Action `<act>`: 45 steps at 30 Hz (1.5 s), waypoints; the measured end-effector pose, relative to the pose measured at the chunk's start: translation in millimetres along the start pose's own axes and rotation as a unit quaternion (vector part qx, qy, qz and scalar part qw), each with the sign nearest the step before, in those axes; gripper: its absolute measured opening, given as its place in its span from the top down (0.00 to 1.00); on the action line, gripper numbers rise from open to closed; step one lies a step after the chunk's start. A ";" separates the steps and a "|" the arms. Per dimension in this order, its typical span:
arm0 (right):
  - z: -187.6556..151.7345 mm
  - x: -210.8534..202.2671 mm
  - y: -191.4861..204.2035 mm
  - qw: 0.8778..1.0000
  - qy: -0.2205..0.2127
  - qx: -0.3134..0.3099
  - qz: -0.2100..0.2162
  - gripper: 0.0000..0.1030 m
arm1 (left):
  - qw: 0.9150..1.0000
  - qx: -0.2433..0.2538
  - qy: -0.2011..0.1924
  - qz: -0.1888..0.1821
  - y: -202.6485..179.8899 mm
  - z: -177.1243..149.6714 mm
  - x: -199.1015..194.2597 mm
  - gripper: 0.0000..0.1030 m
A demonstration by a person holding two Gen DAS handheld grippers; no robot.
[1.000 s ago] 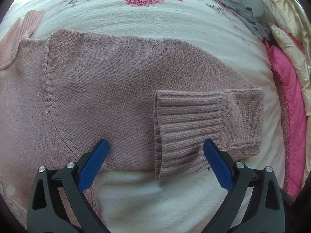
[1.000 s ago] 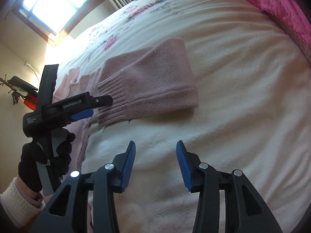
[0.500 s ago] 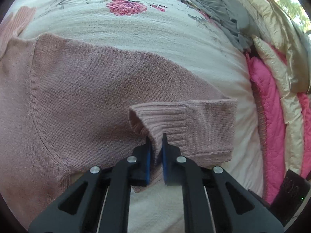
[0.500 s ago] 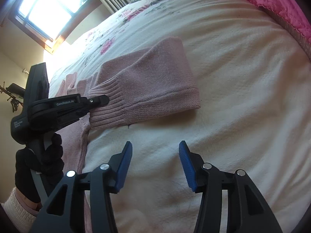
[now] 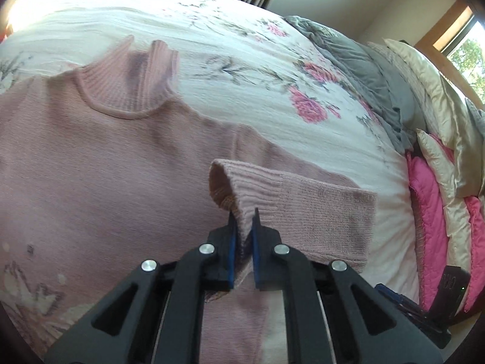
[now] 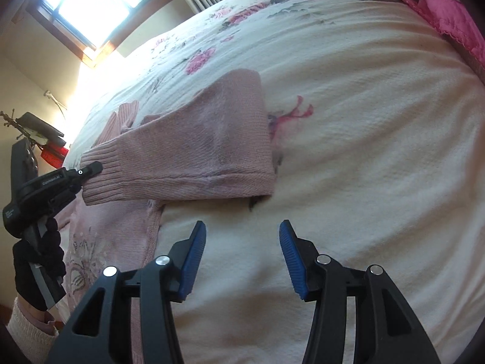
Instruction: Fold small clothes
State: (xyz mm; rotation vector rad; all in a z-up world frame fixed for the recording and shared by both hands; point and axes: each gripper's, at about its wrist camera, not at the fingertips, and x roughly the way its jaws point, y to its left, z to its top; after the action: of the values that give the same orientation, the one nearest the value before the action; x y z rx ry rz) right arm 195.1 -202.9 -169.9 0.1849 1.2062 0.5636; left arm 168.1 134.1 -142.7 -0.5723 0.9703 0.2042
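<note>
A dusty pink knit sweater with a ribbed high neck lies flat on the bed. Its sleeve is folded back toward the body. My left gripper is shut on the ribbed cuff, which stands lifted off the sweater. In the right wrist view the same sleeve lies across the bedspread, with the left gripper pinching its cuff end in a black-gloved hand. My right gripper is open, hovering over bare bedspread just short of the sleeve's fold.
The floral white bedspread covers the bed. A grey garment, cream pillows and a bright pink quilt pile along the right side. A window and a dark object on a shelf sit beyond the bed.
My left gripper went from open around the cuff to shut on it, then lifted it and pulled back, bringing the sweater's neck into view. The right gripper stayed open and shifted slightly.
</note>
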 end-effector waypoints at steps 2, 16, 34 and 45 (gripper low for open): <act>5.2 7.2 11.9 1.000 0.004 -0.010 0.003 0.51 | 1.000 -0.016 -0.012 0.013 24.7 9.0 -9.9 0.94; 44.3 63.4 110.2 0.995 0.017 -0.081 0.063 0.50 | 0.985 -0.077 -0.072 0.138 171.7 50.3 -67.7 0.94; 28.8 112.1 159.2 0.994 0.064 -0.075 0.054 0.37 | 0.983 -0.051 -0.060 0.165 210.5 38.4 -71.5 0.70; 16.4 143.5 188.2 0.994 0.083 -0.072 -0.016 0.34 | 0.991 0.000 -0.005 0.136 217.9 32.1 -38.9 0.68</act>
State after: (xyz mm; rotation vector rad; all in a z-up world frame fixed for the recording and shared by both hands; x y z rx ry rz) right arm 185.6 31.9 -203.0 -0.0046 1.3212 0.6447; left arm 79.9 336.8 -176.6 -0.4375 1.0367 0.4504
